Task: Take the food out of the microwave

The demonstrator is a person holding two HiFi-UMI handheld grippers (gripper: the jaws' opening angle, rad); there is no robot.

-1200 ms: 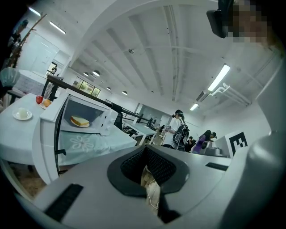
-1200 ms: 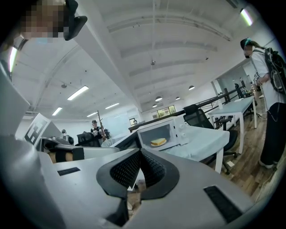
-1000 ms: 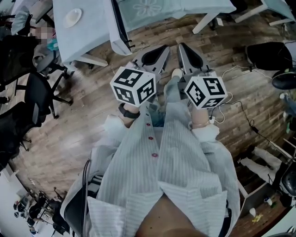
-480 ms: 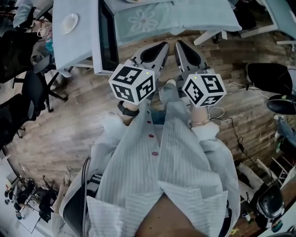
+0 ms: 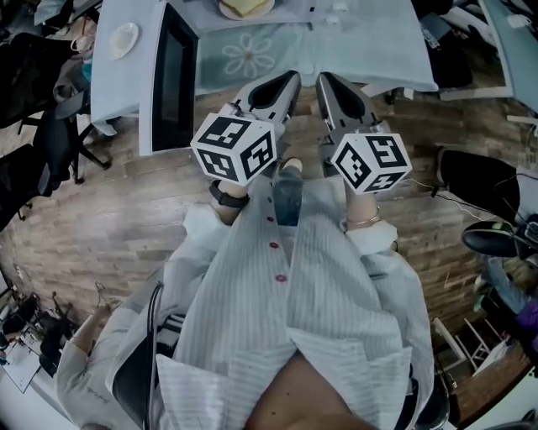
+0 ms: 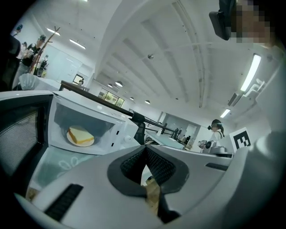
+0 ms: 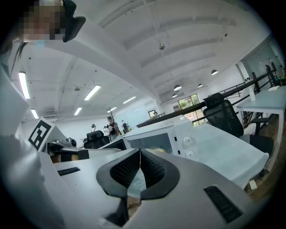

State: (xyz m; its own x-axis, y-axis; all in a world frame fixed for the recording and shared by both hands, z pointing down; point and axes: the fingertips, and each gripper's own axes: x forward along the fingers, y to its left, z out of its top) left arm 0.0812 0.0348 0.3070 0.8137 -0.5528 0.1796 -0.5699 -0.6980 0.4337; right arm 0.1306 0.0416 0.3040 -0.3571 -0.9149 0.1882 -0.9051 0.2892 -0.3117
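In the head view, the person stands on a wooden floor [image 5: 101, 218] before a table [image 5: 370, 50] with a pale cloth that has a flower pattern. The left gripper [image 5: 284, 84] and the right gripper [image 5: 329, 86] are held side by side and point toward the table. The microwave door [image 5: 175, 80] stands open at the left. At the top edge, the slice of bread [image 5: 245, 7] is partly in view. Black office chairs [image 5: 50, 159] stand at the left side.

In the left gripper view, the left gripper [image 6: 144, 157] has its jaws pressed together with nothing between them. Beyond it, the microwave [image 6: 120, 127] is open, and the slice of bread [image 6: 80, 135] lies on a white plate [image 6: 71, 139] inside the chamber. The dark door [image 6: 20, 138] fills the left side. The marker cube [image 6: 241, 138] of the other gripper shows at the right.

In the right gripper view, the right gripper [image 7: 139, 166] is also fully closed and holds nothing. The microwave [image 7: 178, 134] stands on the table behind the jaws, with its two knobs [image 7: 186, 141] toward the right. Something pale yellow shows faintly in its chamber. An office chair [image 7: 223, 117] stands further to the right.
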